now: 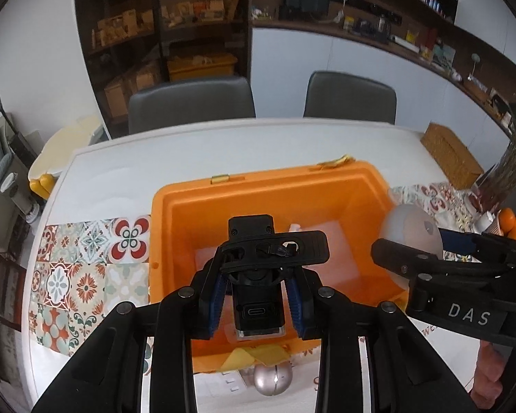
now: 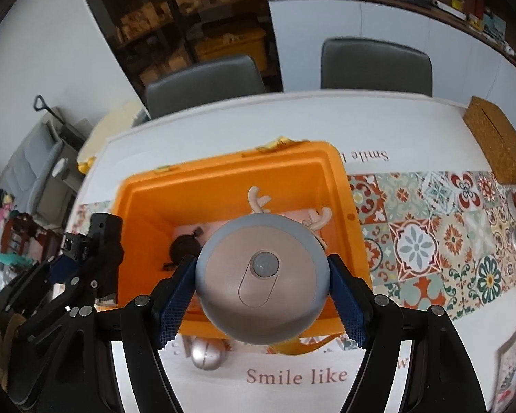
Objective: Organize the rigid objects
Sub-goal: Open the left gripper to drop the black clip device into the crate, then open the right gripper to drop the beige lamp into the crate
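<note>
An open orange plastic bin (image 1: 361, 186) (image 2: 344, 199) stands on the white table. My left gripper (image 1: 256, 304) is shut on a black camera mount (image 1: 258, 275) with a USB-C port, held over the bin; it shows at the left of the right wrist view (image 2: 101, 247). My right gripper (image 2: 261, 296) is shut on a round grey-and-tan deer night light (image 2: 261, 282) with antlers (image 2: 258, 201), held over the bin's near side; it also shows in the left wrist view (image 1: 411, 230). A small black object (image 2: 184, 246) lies on the bin floor.
A silver egg-shaped object (image 1: 273, 380) (image 2: 206, 354) lies on the table before the bin. A patterned tile runner (image 2: 430, 227) crosses the table. A wicker box (image 2: 497, 144) sits far right. Two grey chairs (image 1: 192, 103) stand behind. Oranges (image 1: 511, 223) are at right.
</note>
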Motion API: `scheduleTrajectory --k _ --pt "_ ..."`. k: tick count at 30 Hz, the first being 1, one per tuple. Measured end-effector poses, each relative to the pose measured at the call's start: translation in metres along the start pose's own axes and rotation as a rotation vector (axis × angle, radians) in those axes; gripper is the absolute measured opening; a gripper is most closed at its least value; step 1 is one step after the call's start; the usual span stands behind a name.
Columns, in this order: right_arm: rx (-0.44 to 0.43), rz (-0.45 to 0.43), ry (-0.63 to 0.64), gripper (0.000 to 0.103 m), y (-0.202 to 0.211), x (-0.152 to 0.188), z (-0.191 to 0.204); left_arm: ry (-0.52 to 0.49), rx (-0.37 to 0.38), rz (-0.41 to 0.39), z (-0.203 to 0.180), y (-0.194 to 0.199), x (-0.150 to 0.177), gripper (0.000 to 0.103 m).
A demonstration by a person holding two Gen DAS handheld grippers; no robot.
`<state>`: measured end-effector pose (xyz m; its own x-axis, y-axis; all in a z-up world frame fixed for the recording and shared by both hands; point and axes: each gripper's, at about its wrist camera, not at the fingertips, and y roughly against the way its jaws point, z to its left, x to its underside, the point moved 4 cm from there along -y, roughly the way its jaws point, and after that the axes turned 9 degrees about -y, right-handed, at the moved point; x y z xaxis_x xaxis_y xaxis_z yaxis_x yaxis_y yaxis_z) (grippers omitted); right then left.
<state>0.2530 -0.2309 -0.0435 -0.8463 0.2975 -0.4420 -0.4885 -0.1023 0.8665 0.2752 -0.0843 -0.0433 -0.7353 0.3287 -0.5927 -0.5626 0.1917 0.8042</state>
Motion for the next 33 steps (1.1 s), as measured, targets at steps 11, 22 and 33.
scheduleTrajectory --k 11,22,33 --pt "0.028 0.124 -0.023 0.075 -0.042 -0.004 -0.004 -0.045 0.073 0.178 0.001 -0.045 0.007 0.035" --pt "0.032 0.150 -0.045 0.075 -0.050 -0.003 -0.005 0.003 -0.012 0.172 0.028 -0.032 0.011 0.073" --pt "0.030 0.184 -0.018 0.075 -0.054 0.001 0.006 0.024 -0.124 0.127 0.048 -0.008 0.012 0.084"
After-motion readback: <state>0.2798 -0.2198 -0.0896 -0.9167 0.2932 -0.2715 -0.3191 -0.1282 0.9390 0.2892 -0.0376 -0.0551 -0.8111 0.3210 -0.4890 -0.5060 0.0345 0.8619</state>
